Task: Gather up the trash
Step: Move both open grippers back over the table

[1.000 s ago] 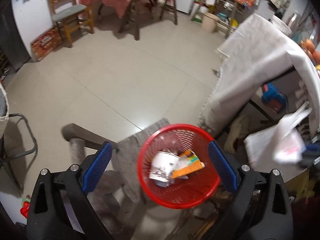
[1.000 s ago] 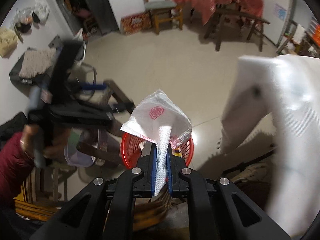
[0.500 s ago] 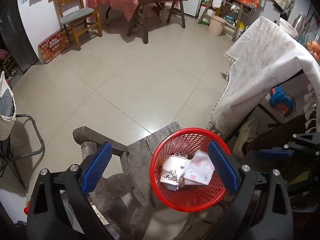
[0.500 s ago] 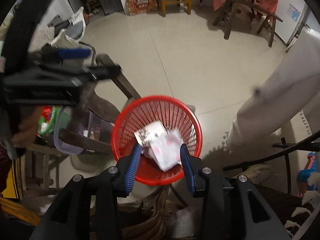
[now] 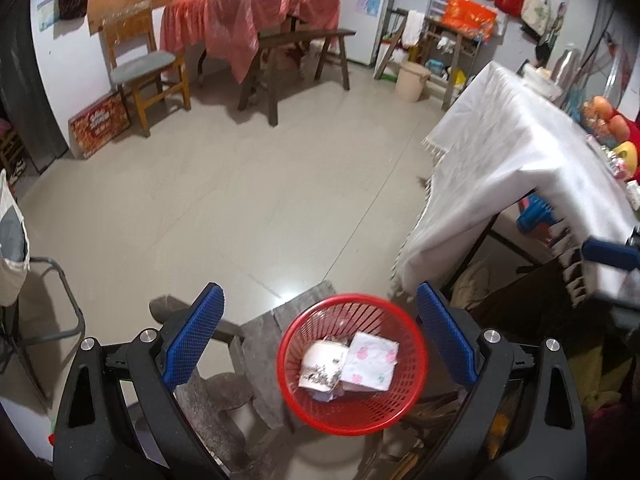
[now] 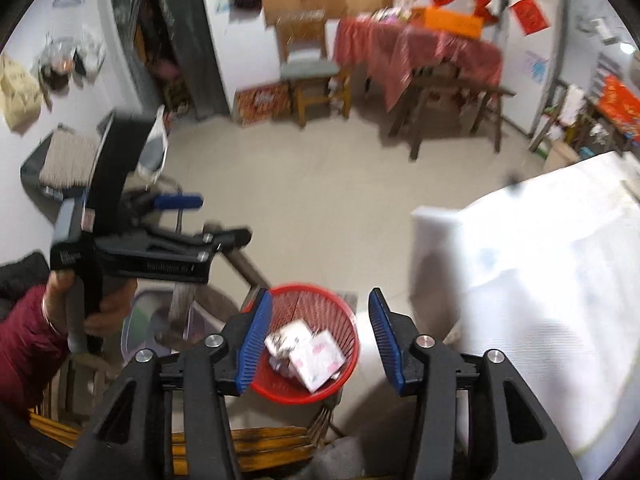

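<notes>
**Two wrist views over one basket**

Both cameras look down from above, facing the far wall. Each frames the red basket [image 5: 352,364] [image 6: 310,344] between its own blue pads. The right view also catches the left claw [image 6: 192,220] nearby.

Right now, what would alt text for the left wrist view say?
A red basket on the floor holds a flowered napkin and crumpled paper, framed by open blue-padded left tongs. A white-clothed table stands to the right.

1. A wooden chair [image 5: 140,68] is standing beside a table draped in red cloth [image 5: 248,16].
2. A white tablecloth [image 5: 492,172] is hanging over another table.
3. A beige bucket [image 5: 412,80] is sitting near shelves.
</notes>
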`<state>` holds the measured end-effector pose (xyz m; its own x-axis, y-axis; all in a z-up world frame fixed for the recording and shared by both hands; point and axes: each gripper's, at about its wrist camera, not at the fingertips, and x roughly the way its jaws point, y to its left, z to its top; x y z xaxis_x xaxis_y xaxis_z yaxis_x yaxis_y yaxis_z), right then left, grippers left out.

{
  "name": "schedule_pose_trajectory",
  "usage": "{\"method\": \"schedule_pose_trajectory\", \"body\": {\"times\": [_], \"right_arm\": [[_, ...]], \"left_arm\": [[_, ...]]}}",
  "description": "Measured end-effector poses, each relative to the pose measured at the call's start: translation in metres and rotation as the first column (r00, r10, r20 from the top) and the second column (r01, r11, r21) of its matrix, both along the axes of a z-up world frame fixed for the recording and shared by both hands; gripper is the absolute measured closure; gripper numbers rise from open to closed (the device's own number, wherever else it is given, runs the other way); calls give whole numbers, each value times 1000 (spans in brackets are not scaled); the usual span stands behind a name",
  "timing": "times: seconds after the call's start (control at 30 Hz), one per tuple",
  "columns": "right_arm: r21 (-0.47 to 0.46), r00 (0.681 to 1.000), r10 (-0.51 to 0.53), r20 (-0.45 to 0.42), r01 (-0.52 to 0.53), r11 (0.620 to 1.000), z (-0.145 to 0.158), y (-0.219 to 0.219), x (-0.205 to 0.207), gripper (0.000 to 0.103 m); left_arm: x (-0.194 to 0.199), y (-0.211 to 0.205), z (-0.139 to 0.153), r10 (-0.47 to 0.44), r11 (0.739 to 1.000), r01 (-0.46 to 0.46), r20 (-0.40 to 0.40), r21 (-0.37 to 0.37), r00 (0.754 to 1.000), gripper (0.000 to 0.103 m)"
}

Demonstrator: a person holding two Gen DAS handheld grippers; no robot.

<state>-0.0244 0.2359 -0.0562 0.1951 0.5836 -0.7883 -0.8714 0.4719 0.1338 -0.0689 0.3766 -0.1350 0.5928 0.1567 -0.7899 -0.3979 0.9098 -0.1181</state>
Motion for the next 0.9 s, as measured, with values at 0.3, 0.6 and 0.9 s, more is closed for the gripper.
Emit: {"method": "schedule_pose_trajectory", "body": {"times": [0.3, 0.6, 0.9], "right_arm": [[157, 973, -210, 91, 194, 968, 52, -98, 20, 29], [241, 878, -469, 100, 436, 867, 52, -221, 48, 16], [266, 720, -692, 56, 657, 705, 38, -348, 89, 11]], "left_arm": [[19, -56, 59, -124, 992, 125, 129, -2, 984, 7], [52, -146, 90, -309, 951, 307, 179, 40, 934, 7], [128, -238, 94, -453, 884, 466, 188, -29, 871, 7]]}}
